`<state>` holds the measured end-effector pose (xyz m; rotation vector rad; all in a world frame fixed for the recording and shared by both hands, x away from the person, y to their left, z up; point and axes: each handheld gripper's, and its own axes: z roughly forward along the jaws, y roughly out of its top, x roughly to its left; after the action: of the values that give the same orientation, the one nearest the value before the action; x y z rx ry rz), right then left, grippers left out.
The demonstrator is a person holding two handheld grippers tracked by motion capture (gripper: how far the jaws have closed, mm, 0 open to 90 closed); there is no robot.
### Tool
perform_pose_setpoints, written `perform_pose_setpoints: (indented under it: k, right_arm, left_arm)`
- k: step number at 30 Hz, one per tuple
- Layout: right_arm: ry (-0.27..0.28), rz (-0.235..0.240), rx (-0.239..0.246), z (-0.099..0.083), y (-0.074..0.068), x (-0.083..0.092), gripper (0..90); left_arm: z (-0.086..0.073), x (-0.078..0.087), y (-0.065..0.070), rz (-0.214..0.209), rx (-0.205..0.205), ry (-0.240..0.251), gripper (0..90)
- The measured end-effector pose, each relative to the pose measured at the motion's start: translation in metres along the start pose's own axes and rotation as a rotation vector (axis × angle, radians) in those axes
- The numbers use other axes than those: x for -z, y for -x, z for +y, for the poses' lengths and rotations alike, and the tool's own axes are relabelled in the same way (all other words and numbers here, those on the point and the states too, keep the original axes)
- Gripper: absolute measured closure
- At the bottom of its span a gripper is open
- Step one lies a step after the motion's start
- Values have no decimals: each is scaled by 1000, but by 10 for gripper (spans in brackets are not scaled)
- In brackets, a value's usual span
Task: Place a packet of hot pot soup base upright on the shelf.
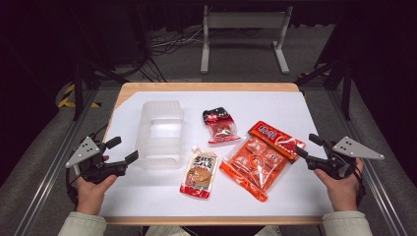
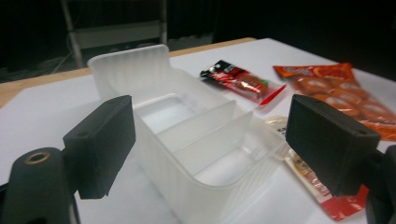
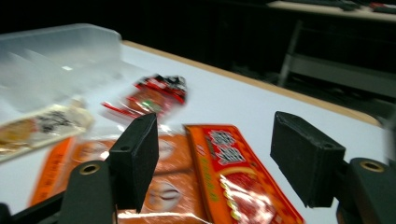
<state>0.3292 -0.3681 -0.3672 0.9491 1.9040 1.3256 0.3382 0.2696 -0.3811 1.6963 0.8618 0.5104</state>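
the translucent divided bin (image 1: 160, 135) sits left of centre; a nudge from the left gripper (image 1: 122, 151), jaws apart and empty, could skid it. the slippery orange snack bag (image 1: 260, 160) may slide from the right gripper (image 1: 306, 146), jaws also wide and empty.

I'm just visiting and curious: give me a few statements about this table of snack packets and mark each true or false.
1. The plastic box has dividers inside. True.
2. The left gripper holds a packet. False: its jaws are open with nothing between them.
3. The big orange packet lies inside the box. False: it lies on the white sheet.
4. The right gripper is open, beside the orange packet. True.
5. The small red packet lies outside the box. True.
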Motion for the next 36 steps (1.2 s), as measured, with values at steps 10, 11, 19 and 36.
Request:
perform_pose_setpoints:
  k: [10, 11, 19, 36]
  right_arm:
    - [-43, -24, -13, 6, 6, -6, 320]
    - [-60, -39, -15, 7, 7, -8, 319]
    - [-139, -50, -86, 4, 29, -27, 381]
    - [-322, -75, -82, -9, 49, -67, 372]
  left_arm:
    - [4, -5, 1, -11, 3, -10, 161]
    - [5, -6, 1, -16, 6, -11, 161]
    - [6, -6, 3, -13, 3, -26, 153]
    - [5, -6, 2, -22, 2, -33, 171]
